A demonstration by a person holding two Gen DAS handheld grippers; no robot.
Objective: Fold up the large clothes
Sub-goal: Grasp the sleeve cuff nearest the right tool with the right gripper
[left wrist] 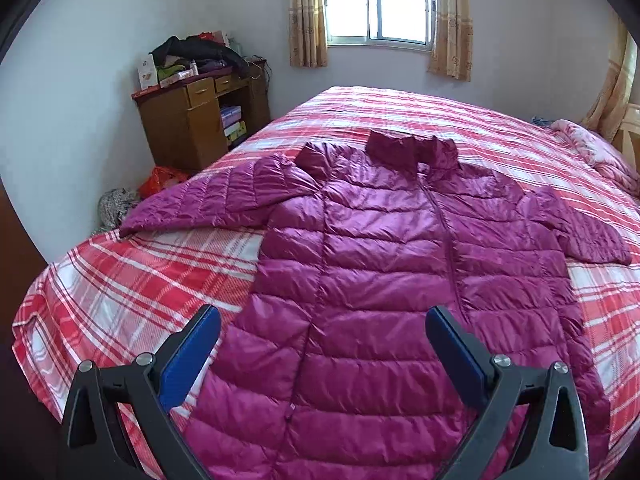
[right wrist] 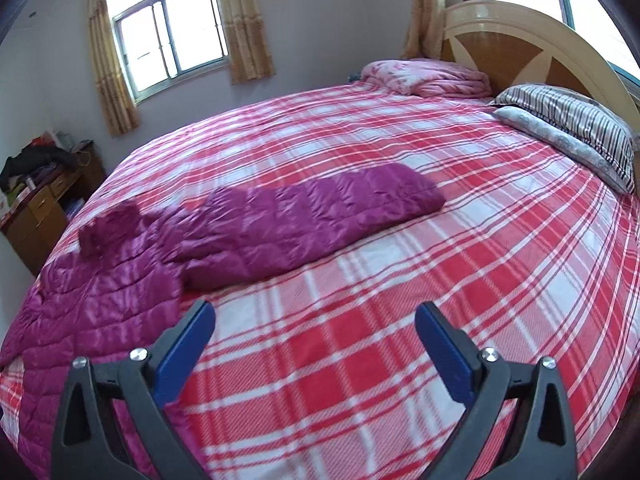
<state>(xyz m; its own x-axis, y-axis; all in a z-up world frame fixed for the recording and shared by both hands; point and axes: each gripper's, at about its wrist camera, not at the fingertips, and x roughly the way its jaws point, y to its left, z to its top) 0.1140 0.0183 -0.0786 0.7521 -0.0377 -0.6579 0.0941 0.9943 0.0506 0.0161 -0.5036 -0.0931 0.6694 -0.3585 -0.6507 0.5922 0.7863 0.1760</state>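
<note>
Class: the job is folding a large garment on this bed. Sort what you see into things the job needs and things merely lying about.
Needed: purple puffer jacket, left gripper, right gripper, plaid bed.

Lying about: striped pillow, pink quilt, cluttered wooden desk.

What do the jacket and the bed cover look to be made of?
Jacket: likely thin glossy synthetic shell with padding, judging by its sheen and puffy stitched rows. Bed cover: looks like matte woven cloth, possibly cotton; red and white plaid, no shine.
</note>
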